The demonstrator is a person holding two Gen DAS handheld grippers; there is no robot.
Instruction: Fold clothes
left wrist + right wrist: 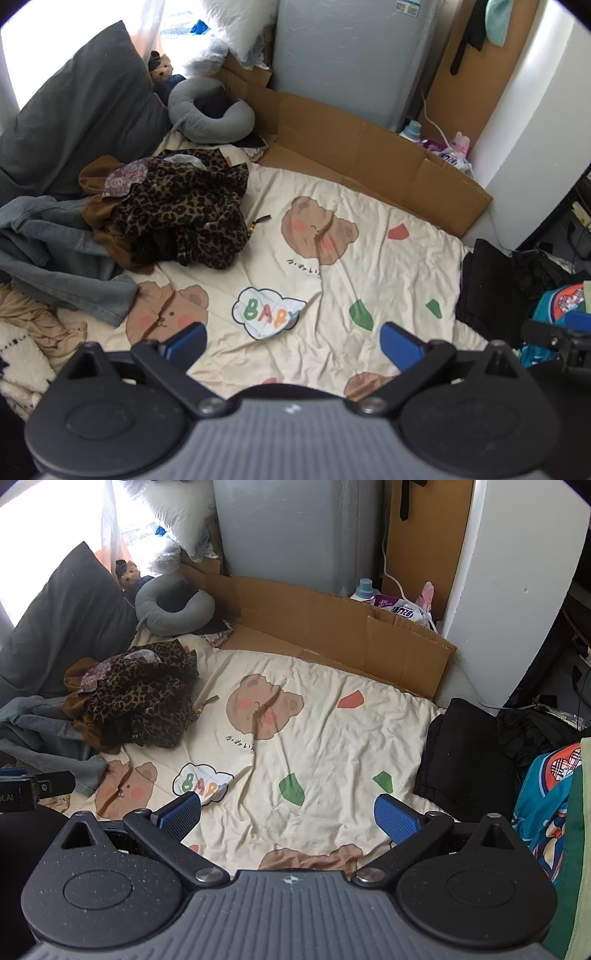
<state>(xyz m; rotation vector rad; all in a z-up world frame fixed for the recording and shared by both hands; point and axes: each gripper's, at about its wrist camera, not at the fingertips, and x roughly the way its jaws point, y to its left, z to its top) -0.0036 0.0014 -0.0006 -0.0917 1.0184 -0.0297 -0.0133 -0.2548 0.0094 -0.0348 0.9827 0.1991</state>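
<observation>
Left wrist view puts the clothes I have to fold in a loose heap at about ten o'clock on the bed: a leopard-print garment (184, 210) crumpled on top, a brown garment (99, 218) under it, a grey-blue garment (55, 251) sprawled toward nine o'clock, and a tan piece (33, 314) bunched at eight o'clock by a fuzzy white throw (22, 362). That makes four unfolded pieces I can count, though more may hide underneath. At three o'clock, on the bed's edge, one black garment (461, 753) lies flat and squared, folded as the task wants; I cannot say who laid it so. My left tongs (293, 341) and right tongs (288, 812) both hang released over the bear-print sheet (369, 258), jaws wide, holding nothing, with the middle of the sheet bare between heap and black piece. I judge this a gap between garments, one lying folded and the heap waiting. The next move would call for reaching toward ten o'clock, pinching one layer only of the leopard piece, and dragging it onto the bare sheet to spread flat; the tangle could bring the brown one along. Further out sit one grey neck pillow (210, 110), one dark pillow (74, 122) and flattened cardboard (351, 147) at twelve o'clock.
</observation>
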